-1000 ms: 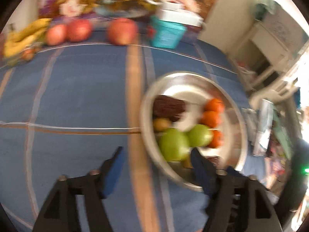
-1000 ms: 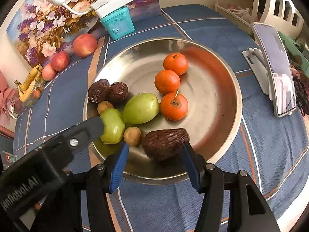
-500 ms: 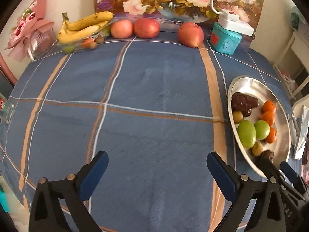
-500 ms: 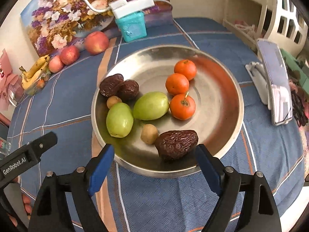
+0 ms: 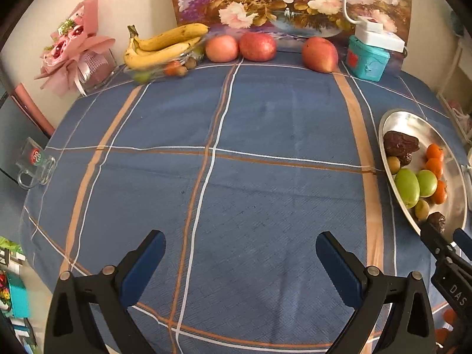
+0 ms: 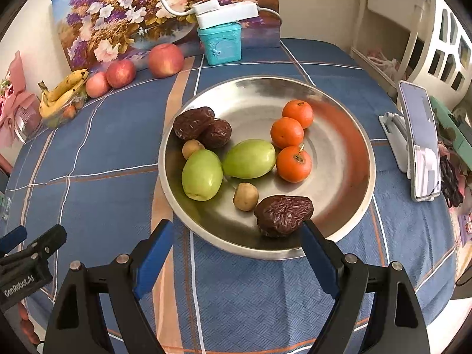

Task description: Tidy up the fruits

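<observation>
Pulled back from the metal dish (image 6: 339, 153), both hand-held grippers, left (image 5: 240, 261) and right (image 6: 236, 246), hover spread and empty over the blue surface (image 5: 265, 135), the dish's tangerines (image 6: 286, 132), green fruits (image 6: 249, 158) and dates (image 6: 283, 215) grouped, sorting seemingly done or paused.

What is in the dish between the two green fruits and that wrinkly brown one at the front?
A small tan round fruit sits there in the metal dish, between the green fruits and the front wrinkly brown fruit. The right wrist view shows it.
</observation>
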`<state>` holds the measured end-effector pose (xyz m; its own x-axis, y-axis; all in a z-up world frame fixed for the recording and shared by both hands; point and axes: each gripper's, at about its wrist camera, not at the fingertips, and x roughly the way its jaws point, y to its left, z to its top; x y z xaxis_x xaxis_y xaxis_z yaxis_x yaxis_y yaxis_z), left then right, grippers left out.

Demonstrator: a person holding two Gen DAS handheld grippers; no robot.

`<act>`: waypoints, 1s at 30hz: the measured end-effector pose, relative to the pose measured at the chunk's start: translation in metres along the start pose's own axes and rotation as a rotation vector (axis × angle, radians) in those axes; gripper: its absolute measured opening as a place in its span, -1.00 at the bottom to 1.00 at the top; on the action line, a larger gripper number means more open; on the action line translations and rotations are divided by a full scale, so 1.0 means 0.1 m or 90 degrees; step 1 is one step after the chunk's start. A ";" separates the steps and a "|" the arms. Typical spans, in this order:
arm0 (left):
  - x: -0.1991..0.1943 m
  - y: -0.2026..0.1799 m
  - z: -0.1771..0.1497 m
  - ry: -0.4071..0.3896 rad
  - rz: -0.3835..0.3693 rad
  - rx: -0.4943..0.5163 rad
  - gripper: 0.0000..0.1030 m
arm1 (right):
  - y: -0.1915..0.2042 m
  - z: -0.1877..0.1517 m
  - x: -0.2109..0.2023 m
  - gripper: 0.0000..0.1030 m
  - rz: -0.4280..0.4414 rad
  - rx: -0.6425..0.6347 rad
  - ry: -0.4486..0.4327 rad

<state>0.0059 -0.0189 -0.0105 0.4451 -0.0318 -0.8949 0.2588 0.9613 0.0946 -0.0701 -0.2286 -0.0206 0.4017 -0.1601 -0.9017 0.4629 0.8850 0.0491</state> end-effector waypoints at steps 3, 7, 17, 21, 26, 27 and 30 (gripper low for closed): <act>0.02 -0.02 0.00 0.007 0.001 0.010 1.00 | 0.02 0.00 0.01 0.68 -0.005 -0.006 0.002; 0.07 -0.04 -0.01 0.024 0.011 0.017 1.00 | 0.01 0.01 0.03 0.68 -0.005 -0.004 0.006; 0.12 -0.02 0.01 0.047 0.007 0.013 1.00 | 0.00 0.03 0.06 0.68 -0.010 -0.004 0.011; 0.10 -0.03 0.01 0.043 0.012 0.014 1.00 | 0.00 0.04 0.06 0.68 -0.015 -0.008 0.011; 0.11 -0.03 0.00 0.049 0.010 0.014 1.00 | 0.02 0.04 0.07 0.68 -0.020 -0.013 0.011; 0.12 -0.03 0.00 0.051 0.009 0.013 1.00 | 0.03 0.03 0.07 0.68 -0.021 -0.013 0.011; 0.12 -0.03 0.00 0.053 0.011 0.012 1.00 | 0.04 0.03 0.07 0.68 -0.023 -0.012 0.011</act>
<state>0.0110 -0.0218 -0.0216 0.3776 0.0083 -0.9259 0.2682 0.9561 0.1180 -0.0633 -0.2272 -0.0252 0.3705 -0.1844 -0.9103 0.4615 0.8871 0.0082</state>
